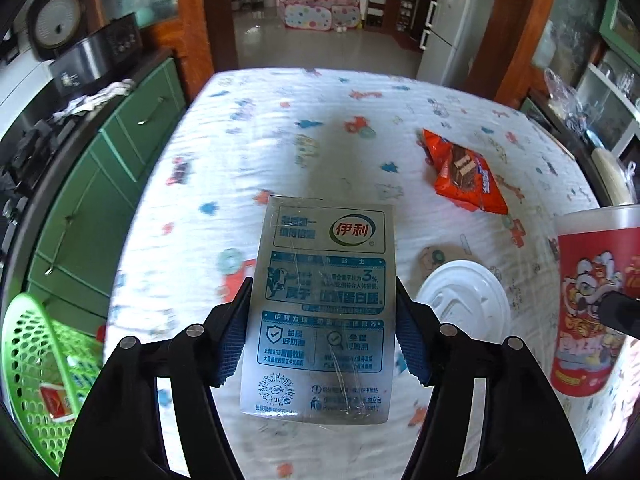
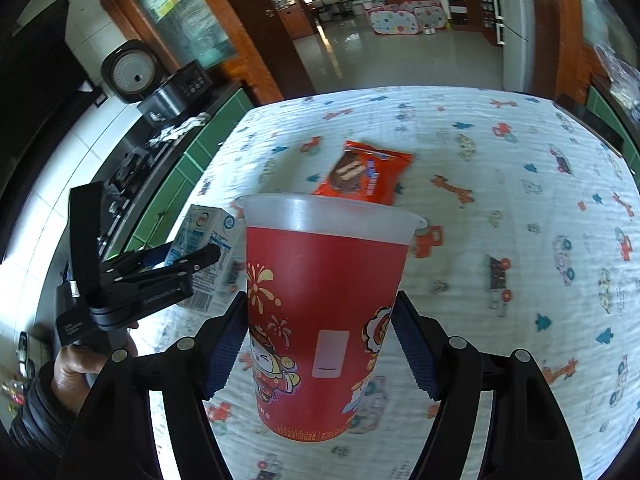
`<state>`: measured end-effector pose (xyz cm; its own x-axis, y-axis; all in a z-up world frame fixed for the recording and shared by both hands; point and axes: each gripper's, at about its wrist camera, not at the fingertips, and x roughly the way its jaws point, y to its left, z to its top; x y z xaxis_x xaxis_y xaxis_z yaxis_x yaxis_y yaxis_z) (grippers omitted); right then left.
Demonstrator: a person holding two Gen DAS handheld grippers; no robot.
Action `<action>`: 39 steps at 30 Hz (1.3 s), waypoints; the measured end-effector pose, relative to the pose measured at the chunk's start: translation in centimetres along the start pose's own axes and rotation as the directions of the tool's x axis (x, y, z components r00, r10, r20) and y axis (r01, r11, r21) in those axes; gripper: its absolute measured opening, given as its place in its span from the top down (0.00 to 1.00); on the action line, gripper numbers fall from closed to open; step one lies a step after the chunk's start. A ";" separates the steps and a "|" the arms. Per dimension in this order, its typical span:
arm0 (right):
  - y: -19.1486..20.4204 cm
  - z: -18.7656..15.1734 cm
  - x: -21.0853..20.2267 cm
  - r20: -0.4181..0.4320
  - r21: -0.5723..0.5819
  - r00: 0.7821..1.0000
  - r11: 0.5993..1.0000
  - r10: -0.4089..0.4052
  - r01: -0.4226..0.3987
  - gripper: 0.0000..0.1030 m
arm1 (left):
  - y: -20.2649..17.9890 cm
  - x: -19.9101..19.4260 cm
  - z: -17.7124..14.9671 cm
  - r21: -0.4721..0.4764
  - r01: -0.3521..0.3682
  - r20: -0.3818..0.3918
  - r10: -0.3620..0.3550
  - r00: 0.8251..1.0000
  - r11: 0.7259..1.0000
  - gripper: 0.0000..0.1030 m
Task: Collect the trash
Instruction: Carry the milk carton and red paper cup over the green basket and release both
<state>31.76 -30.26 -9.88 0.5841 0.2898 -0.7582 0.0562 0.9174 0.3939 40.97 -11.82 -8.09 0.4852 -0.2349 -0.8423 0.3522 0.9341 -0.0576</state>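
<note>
Covering the desk [image 1: 280, 128] is a white cloth printed with cartoon cars. A green mesh basket [image 1: 36, 360] sits low beside its left edge. The right tool [image 2: 320, 344] is clamped on a red paper cup [image 2: 324, 312], held upright above the cloth. The left tool [image 1: 320, 332] grips a Yili milk carton [image 1: 320, 312] by its sides. An orange snack wrapper [image 1: 466, 174] and a white cup lid [image 1: 464, 300] lie on the cloth.

Wrapper [image 1: 466, 172] on table [image 1: 280, 128]; basket [image 1: 36, 360] left of table
</note>
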 end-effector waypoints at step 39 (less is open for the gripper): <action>29.9 -1.7 8.2 -0.193 -0.378 0.946 0.870 0.262 -0.318 0.33 | 30.5 -14.2 -16.7 -0.492 -0.246 -0.025 0.269 0.963 0.835 0.36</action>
<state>36.88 0.04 -5.22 0.4107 0.5667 -0.7143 -0.4427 0.8088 0.3871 31.40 24.46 -6.84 0.5417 0.0317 -0.8400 -0.2193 0.9700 -0.1048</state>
